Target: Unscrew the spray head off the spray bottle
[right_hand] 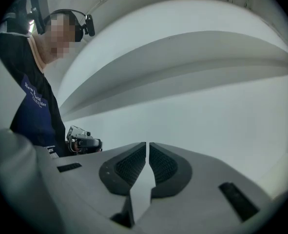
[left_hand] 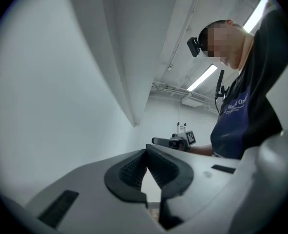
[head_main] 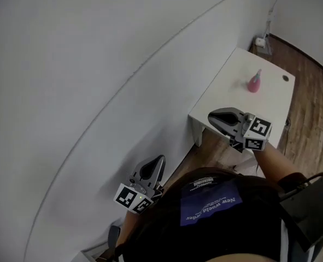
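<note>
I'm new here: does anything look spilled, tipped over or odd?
Nothing spilled or tipped: the pink spray bottle stands upright on the white table. Only oddity: left gripper and right gripper, both shut and empty, face the wall instead.

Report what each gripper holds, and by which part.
Nothing is held: the left gripper and right gripper are shut, empty. The pink spray bottle stands untouched on the white table.
</note>
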A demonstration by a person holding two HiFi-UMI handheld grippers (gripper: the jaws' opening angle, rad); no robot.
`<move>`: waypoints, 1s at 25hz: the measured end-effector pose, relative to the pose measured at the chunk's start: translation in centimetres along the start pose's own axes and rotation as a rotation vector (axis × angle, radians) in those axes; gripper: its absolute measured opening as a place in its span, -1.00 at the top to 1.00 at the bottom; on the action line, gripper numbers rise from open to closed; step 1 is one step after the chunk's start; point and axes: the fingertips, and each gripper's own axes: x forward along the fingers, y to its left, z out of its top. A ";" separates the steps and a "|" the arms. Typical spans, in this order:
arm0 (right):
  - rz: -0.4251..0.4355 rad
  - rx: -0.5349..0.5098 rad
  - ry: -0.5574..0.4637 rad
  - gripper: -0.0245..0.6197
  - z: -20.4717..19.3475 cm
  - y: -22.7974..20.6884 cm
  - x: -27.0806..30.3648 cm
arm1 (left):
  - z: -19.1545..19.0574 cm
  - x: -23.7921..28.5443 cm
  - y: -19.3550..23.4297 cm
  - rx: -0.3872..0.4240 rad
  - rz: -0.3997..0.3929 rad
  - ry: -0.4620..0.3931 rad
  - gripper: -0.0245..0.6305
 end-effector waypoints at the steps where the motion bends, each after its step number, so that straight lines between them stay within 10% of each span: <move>1: -0.039 0.007 0.003 0.94 -0.3 -0.4 -0.3 | -0.3 0.3 0.4 -0.007 -0.038 0.013 0.96; 10: -0.279 0.022 0.019 0.94 -4.5 -4.5 -3.0 | -3.8 4.8 3.6 -0.009 -0.258 0.058 0.96; 25: -0.428 0.047 -0.058 0.93 -1.9 -20.6 -20.1 | -5.2 28.3 -2.2 0.020 -0.369 0.173 0.96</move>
